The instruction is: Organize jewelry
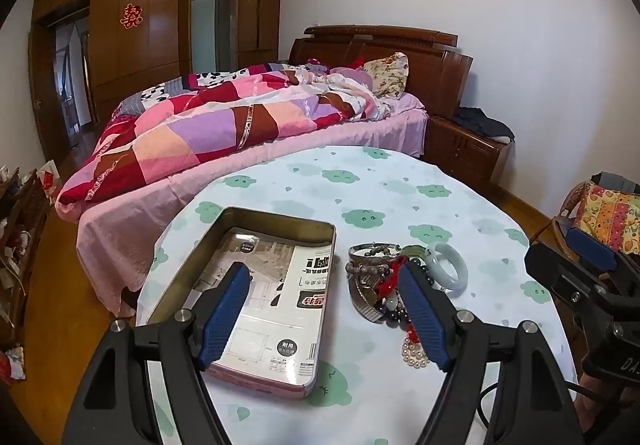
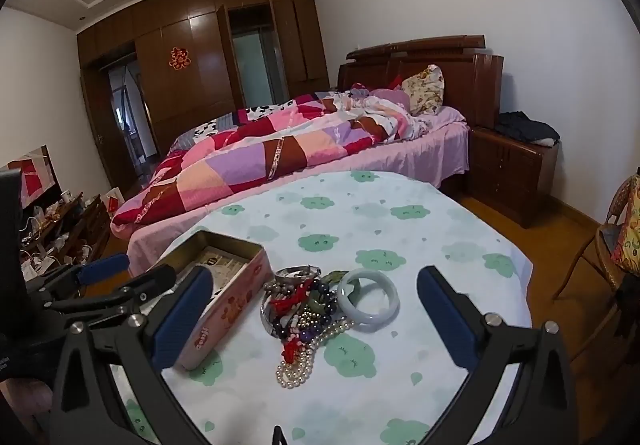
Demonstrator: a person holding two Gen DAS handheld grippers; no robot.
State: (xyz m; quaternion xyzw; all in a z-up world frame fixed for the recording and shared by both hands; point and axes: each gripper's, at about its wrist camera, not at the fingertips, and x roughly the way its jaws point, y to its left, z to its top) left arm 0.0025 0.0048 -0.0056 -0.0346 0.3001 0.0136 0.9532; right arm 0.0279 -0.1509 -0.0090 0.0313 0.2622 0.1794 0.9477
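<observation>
On the tabletop an open tin box lies at the left. The left tool hangs above it, spread wide and empty. Just right of the box sits the jewelry pile, with a pale bangle touching it. The right tool hovers over the pile, wide apart, holding nothing.

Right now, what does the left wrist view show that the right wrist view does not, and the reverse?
Only the left wrist view looks down into the open tin: a printed paper lies on its floor, no jewelry. Only the right wrist view shows the tin's pink outer side and the whole pearl string, unblocked. Both show the jewelry pile and the pale jade bangle beside the tin on the green-patterned tablecloth, with the left gripper and the right gripper open and empty.
</observation>
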